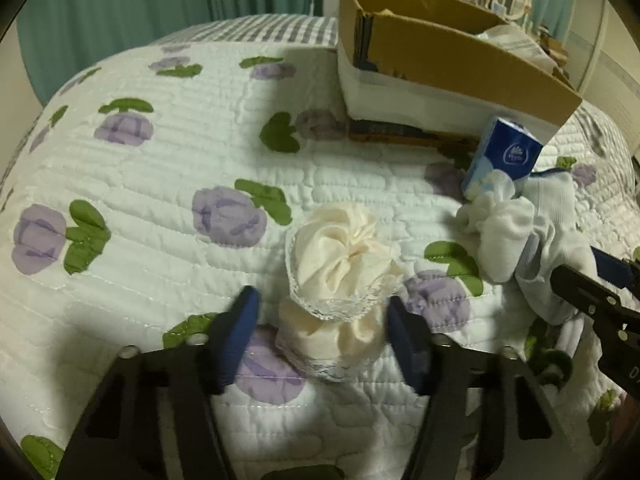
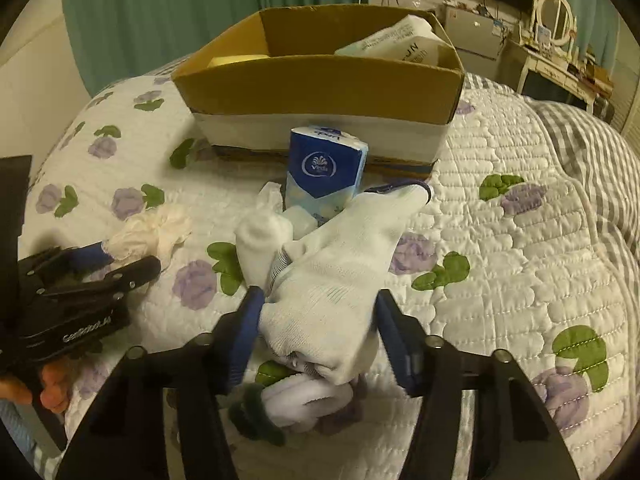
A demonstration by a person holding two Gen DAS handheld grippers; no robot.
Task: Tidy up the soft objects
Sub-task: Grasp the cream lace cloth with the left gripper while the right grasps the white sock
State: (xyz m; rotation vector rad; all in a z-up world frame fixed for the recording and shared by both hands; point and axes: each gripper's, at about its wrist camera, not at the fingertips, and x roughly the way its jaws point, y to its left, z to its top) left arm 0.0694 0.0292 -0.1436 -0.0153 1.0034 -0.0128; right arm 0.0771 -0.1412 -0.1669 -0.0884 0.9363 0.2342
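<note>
A cream ruffled scrunchie with lace trim [image 1: 344,276] lies on the flowered quilt. My left gripper [image 1: 320,332] is open with its blue fingers on either side of the scrunchie's near end. A pile of white socks and gloves [image 2: 336,280] lies in front of a blue tissue pack [image 2: 324,172]. My right gripper [image 2: 318,332] is open around the near end of a white glove; it also shows in the left wrist view [image 1: 600,280]. The scrunchie shows at the left in the right wrist view [image 2: 152,232].
An open cardboard box [image 2: 320,88] holding white packets stands at the back of the bed, just behind the tissue pack. A grey checked blanket [image 2: 580,140] lies at the right. A dressing table with a mirror [image 2: 556,40] stands beyond the bed.
</note>
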